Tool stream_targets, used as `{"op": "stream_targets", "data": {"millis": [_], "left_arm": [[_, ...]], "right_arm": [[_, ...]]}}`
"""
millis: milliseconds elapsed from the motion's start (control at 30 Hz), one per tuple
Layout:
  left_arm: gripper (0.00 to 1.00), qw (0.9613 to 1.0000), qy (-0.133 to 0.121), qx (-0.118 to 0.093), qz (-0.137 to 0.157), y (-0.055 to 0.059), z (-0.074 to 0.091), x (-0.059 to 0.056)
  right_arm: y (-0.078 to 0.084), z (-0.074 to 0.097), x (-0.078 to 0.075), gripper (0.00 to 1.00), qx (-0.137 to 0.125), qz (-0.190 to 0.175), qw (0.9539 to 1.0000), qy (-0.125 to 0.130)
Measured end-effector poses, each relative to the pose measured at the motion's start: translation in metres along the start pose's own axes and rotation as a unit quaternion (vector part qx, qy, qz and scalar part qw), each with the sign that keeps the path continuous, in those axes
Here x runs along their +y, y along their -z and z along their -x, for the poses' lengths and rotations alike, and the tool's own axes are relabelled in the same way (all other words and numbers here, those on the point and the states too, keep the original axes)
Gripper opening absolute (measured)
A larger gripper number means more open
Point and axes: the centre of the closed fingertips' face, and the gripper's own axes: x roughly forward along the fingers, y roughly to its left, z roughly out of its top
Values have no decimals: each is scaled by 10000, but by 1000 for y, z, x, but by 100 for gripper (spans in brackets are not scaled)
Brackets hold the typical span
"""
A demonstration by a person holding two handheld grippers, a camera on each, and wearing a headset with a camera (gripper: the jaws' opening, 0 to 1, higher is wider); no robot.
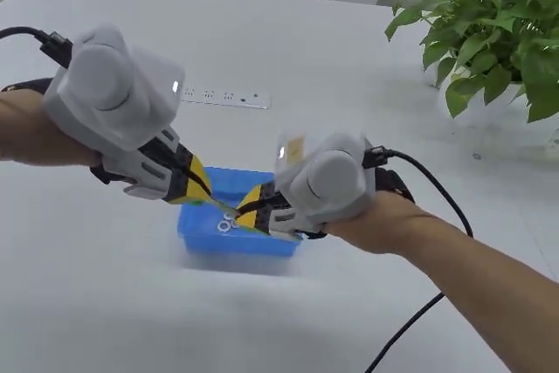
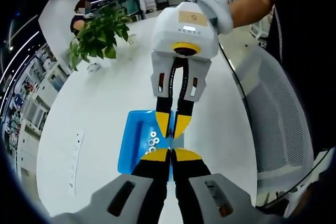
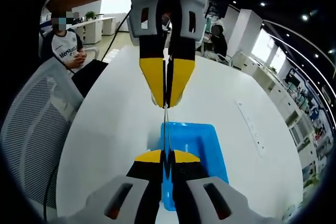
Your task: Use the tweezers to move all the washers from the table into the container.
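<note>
Tweezers: the thin metal tweezers (image 1: 225,209) span the short gap between the two grippers, low over the container (image 1: 236,246). The right gripper view shows them as a fine line (image 3: 166,124) running from one pair of jaws to the other.
Left gripper: the left gripper (image 1: 205,191) comes in from the left of the head view with its jaws clenched, apparently on one end of the tweezers, probably to steady them.
Right gripper: the right gripper (image 1: 249,216) faces it nose to nose, jaws pinched together on the other end. My guess is that this one squeezes the tweezers' arms.
Washers: a small cluster of washers (image 1: 228,224) lies on the container floor just below the yellow jaw tips, and is clear in the left gripper view (image 2: 153,141).
Container: blue and shallow, it sits on the white table (image 1: 349,58), so a washer let go here would drop inside.
Stage: judging by this, a drop-off over the container, late in the task.
Surroundings: a power strip (image 1: 223,96) and a potted plant (image 1: 489,32) stand well apart from the work.
</note>
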Motion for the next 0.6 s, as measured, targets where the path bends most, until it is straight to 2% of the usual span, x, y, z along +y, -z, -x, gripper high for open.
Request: {"op": "stream_targets", "data": {"millis": [267,367,500,600], "left_arm": [[5,10000,0,-34,68,3,-3,-13],[9,9998,-59,-162,119,2,-4,-18],[14,9993,-135,-258,251,7,-5,-27],[19,9979,-210,-440,434,10,-4,-33]], "right_arm": [[3,-1,14,5,138,-8,9998,-167],[9,-3,21,5,300,44,9992,-260],[19,-4,31,5,500,70,9981,-359],[25,-6,36,5,638,90,9970,-437]]}}
